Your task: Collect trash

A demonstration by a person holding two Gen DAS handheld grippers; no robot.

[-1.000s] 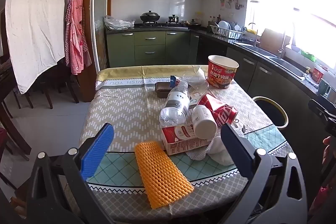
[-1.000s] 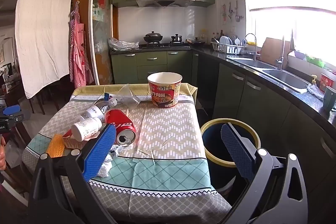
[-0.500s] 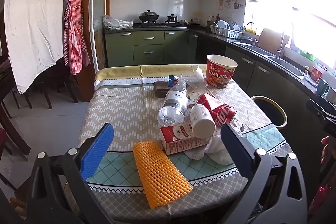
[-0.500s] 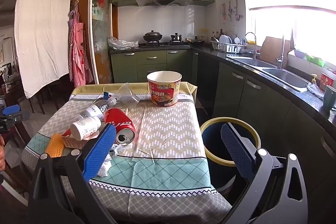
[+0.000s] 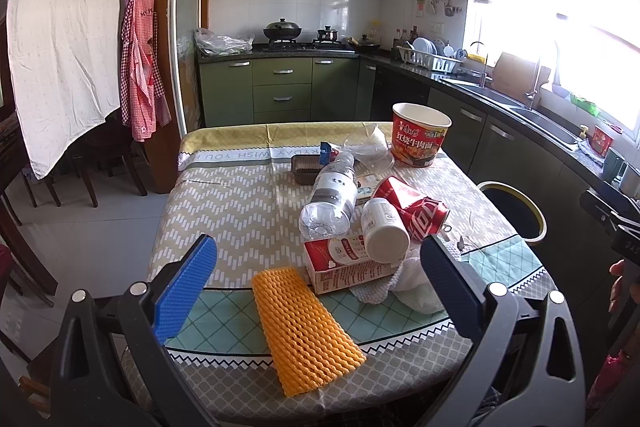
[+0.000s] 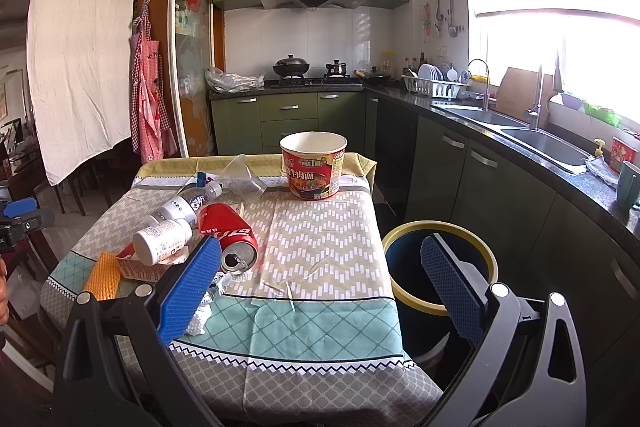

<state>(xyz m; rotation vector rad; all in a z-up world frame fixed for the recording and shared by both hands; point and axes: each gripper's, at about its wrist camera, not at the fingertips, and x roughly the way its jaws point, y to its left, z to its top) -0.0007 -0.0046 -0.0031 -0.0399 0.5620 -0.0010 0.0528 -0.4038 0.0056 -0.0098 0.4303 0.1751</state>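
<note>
**A:** Green kitchen, table (image 5: 224, 203) with a patterned cloth. Running left to right in the left view: orange foam net (image 5: 306, 327), milk carton (image 5: 344, 261), water bottle (image 5: 332, 197) resting on it, white pill bottle (image 5: 384, 229), crushed red can (image 5: 412, 205), noodle cup (image 5: 420, 135) at the far end.

**B:** And the bin (image 6: 440, 267)?

**A:** On the floor just beside the table's right edge. Left gripper (image 5: 320, 287) spread wide, holding nothing, net between its fingers. Right gripper (image 6: 320, 287) likewise wide and empty, near the can.
</note>
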